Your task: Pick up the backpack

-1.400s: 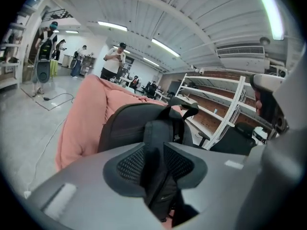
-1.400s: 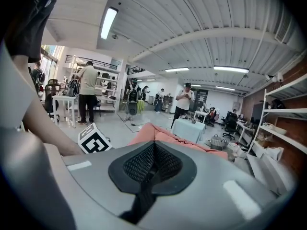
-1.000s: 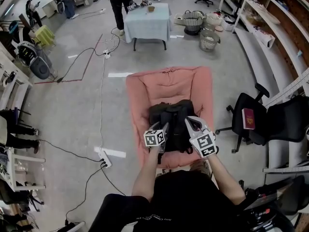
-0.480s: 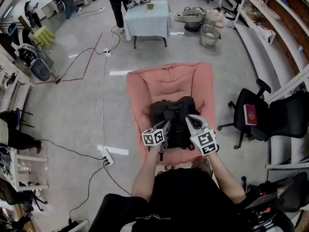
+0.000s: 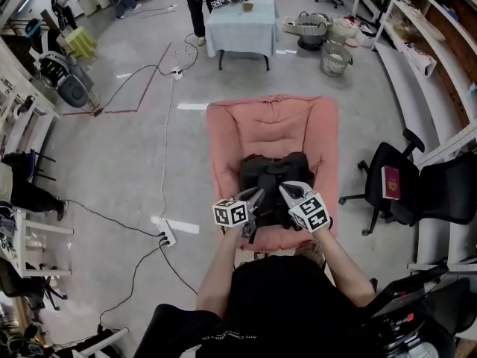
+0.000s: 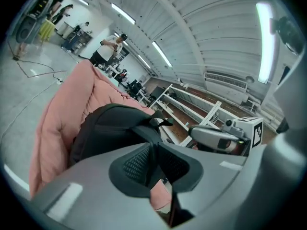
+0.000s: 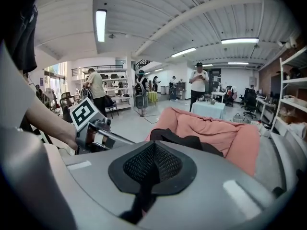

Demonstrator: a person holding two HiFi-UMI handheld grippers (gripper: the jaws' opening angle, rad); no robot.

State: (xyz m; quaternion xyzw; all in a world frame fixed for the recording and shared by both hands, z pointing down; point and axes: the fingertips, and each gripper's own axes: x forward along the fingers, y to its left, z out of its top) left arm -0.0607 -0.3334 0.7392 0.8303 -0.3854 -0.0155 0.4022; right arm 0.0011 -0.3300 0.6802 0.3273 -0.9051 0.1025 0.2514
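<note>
Head view, count: one black backpack point(image 5: 274, 181); one pink armchair point(image 5: 272, 121); one office chair point(image 5: 395, 192).
Head view, place: the backpack is on the armchair seat, with left tool point(image 5: 255, 196) and right tool point(image 5: 287, 189) at its near edge.
Head view, room: bare floor point(image 5: 134, 162) left of the armchair; office chair and shelving point(image 5: 417, 88) close on the right.
Left gripper view: jaws have just been closing and now pinch one black backpack strap point(image 6: 144, 132).
Right gripper view: jaws pressed together; backpack lies beyond them.

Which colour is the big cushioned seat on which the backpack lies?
Salmon pink, with no pattern. The seat shows best in the head view.
</note>
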